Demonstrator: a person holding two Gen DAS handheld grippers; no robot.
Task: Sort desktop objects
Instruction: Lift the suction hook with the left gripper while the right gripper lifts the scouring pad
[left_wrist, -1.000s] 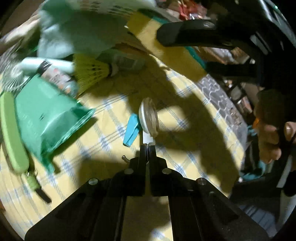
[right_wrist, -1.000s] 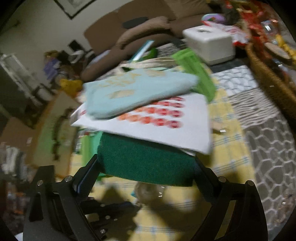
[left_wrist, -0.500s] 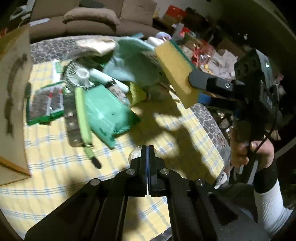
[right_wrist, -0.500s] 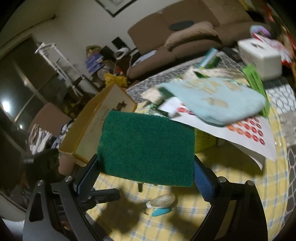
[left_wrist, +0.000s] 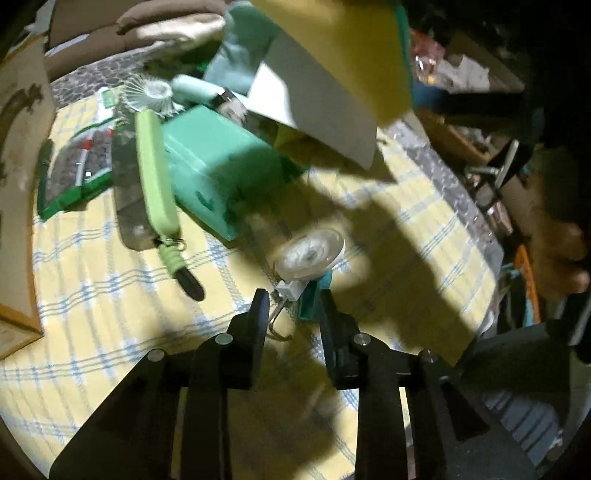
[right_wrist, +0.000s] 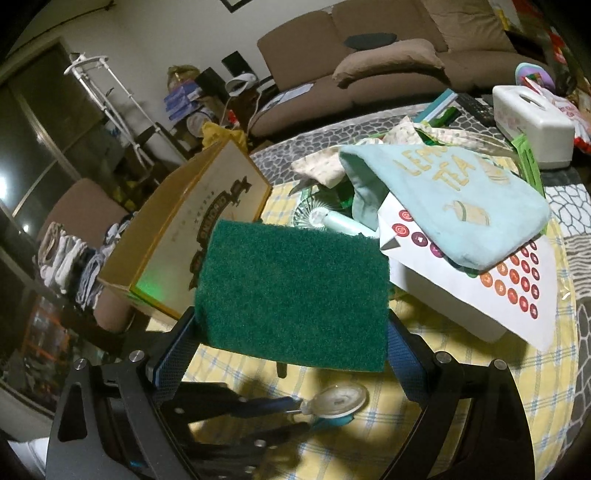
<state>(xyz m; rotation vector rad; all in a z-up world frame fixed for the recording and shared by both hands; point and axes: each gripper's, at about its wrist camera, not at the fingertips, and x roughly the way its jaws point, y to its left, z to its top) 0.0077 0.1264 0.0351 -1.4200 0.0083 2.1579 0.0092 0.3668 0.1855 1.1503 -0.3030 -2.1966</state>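
My left claw (left_wrist: 293, 308) opening, suction hook (left_wrist: 308, 254) loose btwn jaws; light, slick plastic, grab by base. Right claw (right_wrist: 291, 325) clamps soft sponge (right_wrist: 293, 299) edgewise

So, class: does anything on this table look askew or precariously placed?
Yes. The white sticker sheet juts out tilted over the yellow checked tablecloth, with the light-blue pouch slumped on top of it, so the pile looks unstable.
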